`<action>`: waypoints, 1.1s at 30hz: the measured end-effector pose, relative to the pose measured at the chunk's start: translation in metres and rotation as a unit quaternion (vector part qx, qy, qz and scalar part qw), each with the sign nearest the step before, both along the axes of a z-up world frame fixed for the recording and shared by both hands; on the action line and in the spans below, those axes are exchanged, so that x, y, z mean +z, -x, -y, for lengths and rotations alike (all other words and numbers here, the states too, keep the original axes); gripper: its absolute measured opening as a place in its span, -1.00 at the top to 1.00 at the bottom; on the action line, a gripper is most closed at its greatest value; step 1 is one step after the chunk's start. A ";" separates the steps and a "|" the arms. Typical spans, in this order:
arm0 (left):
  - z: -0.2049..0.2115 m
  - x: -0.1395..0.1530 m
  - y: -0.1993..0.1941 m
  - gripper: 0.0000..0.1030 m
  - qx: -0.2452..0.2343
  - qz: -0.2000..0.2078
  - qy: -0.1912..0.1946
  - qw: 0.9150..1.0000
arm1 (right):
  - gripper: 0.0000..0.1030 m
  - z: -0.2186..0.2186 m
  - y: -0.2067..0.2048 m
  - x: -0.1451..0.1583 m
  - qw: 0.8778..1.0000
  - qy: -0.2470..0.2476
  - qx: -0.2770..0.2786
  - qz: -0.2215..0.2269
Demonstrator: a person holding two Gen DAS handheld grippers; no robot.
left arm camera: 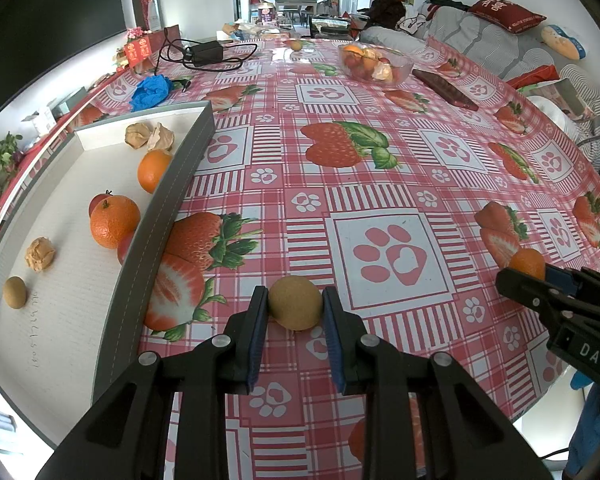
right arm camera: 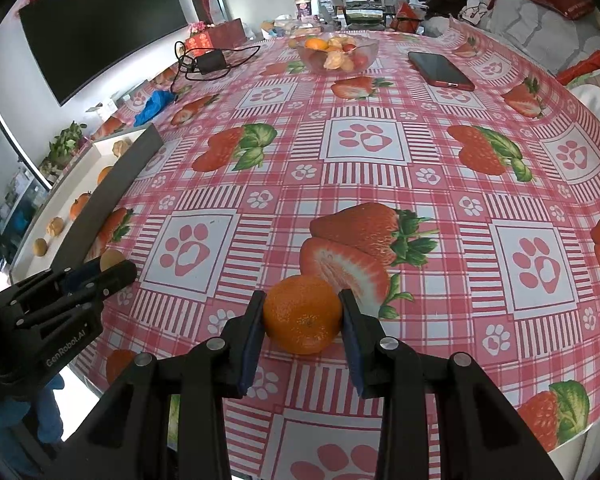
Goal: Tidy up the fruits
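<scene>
My left gripper (left arm camera: 295,307) clamps a longan (left arm camera: 295,302) over the table (left arm camera: 380,152), beside the tray (left arm camera: 172,184); my right gripper (right arm camera: 302,314) clamps an orange (right arm camera: 302,314). Risk: both are round, so a loosened grip would send them rolling off the edge.

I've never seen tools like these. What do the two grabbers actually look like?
Both are matte black plastic, with angular braced arms joined by round silver pins. Each gripper, left and right, ends in two flat fingers lined with dark blue pads. White lettering marks the bodies: GenRobot.AI on the left one, DAS on the right.
</scene>
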State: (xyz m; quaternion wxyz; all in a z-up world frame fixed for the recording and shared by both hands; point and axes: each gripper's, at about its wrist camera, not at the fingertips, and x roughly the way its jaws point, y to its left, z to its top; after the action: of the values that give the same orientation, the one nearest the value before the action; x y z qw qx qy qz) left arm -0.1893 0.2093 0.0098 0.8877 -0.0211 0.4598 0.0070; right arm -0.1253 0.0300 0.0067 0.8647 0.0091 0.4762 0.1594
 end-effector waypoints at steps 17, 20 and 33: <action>0.005 -0.001 -0.017 0.04 -0.009 0.002 -0.006 1.000 | 0.27 -0.005 -0.006 0.000 1.000 0.026 0.000 0.014; 0.005 -0.005 -0.030 -0.55 -0.007 0.003 -0.003 1.000 | 0.27 -0.008 -0.013 -0.002 0.998 0.049 -0.002 0.029; 0.005 -0.013 -0.042 -0.98 0.007 0.022 -0.008 1.000 | -0.56 -0.015 -0.023 -0.009 0.996 0.070 -0.005 0.060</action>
State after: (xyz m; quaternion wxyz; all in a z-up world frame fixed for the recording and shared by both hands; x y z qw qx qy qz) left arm -0.1469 0.2038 -0.0035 0.8976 -0.0173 0.4401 0.0160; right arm -0.1019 0.0445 -0.0025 0.8908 -0.0588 0.4339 0.1213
